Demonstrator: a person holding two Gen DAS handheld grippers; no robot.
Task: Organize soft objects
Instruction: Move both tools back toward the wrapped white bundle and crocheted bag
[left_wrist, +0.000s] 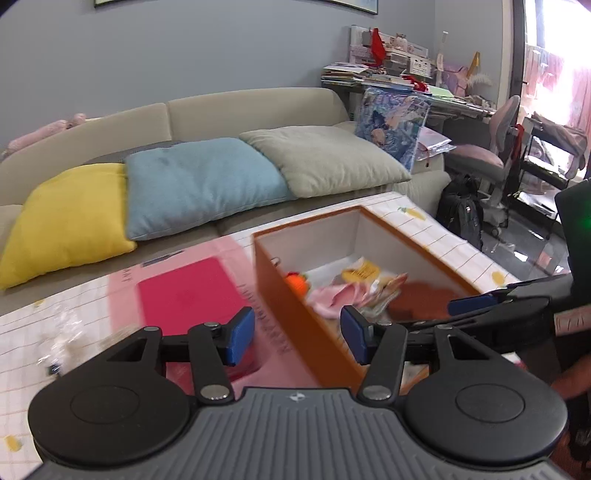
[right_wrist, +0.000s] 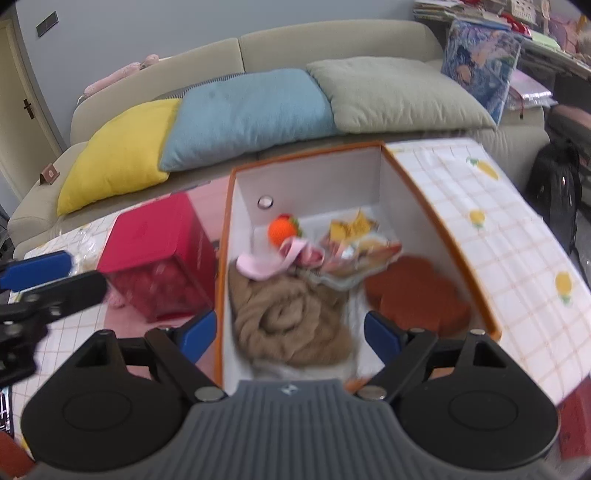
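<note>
An orange box (left_wrist: 295, 317) (right_wrist: 314, 177) with a white inside stands on the table. In it lie an orange crocheted toy (left_wrist: 295, 282) (right_wrist: 282, 229), a pink soft piece (left_wrist: 332, 297) (right_wrist: 266, 264), a yellow patterned piece (right_wrist: 351, 227), a rust-brown pad (right_wrist: 413, 295) and a rolled tan cloth (right_wrist: 291, 321). My right gripper (right_wrist: 290, 336) hangs open above the tan cloth, holding nothing. At the box's near left wall my left gripper (left_wrist: 297, 338) is open and holds nothing. Each gripper's blue pad shows at the edge of the other's view.
A red box (right_wrist: 159, 251) (left_wrist: 184, 295) stands left of the orange box on a pink sheet. Crumpled clear plastic (left_wrist: 62, 332) lies at the table's left. Behind is a sofa with yellow (left_wrist: 70, 221), blue (left_wrist: 199, 181) and grey-green (left_wrist: 325, 158) pillows. A backpack (left_wrist: 461, 206) and chair stand right.
</note>
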